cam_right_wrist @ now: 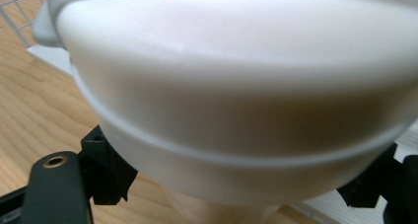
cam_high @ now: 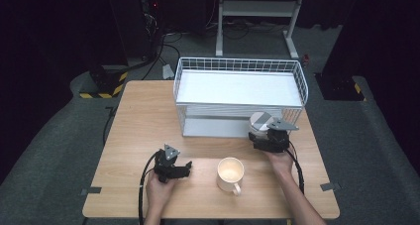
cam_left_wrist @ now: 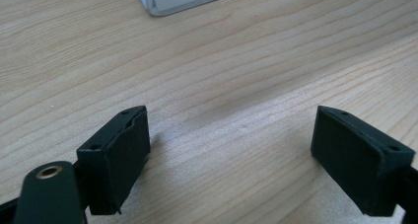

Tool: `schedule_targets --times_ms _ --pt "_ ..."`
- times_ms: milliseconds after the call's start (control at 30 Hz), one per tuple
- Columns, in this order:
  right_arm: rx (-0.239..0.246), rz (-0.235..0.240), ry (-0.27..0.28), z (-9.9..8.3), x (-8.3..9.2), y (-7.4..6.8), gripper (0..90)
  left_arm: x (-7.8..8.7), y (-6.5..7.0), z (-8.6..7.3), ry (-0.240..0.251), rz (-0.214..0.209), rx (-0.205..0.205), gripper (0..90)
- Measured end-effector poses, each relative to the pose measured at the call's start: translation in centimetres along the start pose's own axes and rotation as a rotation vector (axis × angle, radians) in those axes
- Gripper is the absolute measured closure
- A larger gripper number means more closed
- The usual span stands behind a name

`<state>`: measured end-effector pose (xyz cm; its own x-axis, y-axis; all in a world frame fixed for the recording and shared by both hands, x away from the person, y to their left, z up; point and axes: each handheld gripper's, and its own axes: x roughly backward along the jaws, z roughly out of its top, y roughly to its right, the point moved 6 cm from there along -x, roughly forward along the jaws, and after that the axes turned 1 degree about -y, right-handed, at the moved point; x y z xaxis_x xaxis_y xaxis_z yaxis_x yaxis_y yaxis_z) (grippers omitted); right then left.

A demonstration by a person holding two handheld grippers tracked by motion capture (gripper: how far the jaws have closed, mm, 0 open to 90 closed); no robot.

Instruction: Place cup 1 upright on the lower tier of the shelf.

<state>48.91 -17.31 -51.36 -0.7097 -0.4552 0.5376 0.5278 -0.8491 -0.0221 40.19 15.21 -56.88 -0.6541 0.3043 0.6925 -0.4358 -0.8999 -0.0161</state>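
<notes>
A white bowl-like vessel (cam_right_wrist: 236,100) sits between the jaws of the right claw (cam_high: 270,136), which grips it on both sides; in the right gripper view its rounded wall with a raised band fills the space above the two black jaws. In the high view this white vessel (cam_high: 258,121) shows as a round pale shape at the front right corner of the white wire rack (cam_high: 237,93), level with the rack's lower shelf, and whether it rests on anything cannot be told. Nearer the person, a cream mug (cam_high: 230,174) stands upright on the wooden worktop (cam_high: 138,121), handle turned toward the front edge. Well apart to the left, the left claw (cam_high: 186,168) lies low over the worktop, its jaws wide with nothing between them
</notes>
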Motion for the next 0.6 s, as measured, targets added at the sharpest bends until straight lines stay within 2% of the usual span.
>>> schedule_targets --times_ms 267,600 --pt "-0.022 -0.022 -0.009 -0.3 -0.7 0.7 18.9 0.0 0.0 0.0 0.000 0.000 0.000 15.5" --pt "-0.009 -0.040 0.011 -0.3 -1.2 1.0 18.9 0.0 0.0 0.0 0.000 0.000 0.000 15.5"
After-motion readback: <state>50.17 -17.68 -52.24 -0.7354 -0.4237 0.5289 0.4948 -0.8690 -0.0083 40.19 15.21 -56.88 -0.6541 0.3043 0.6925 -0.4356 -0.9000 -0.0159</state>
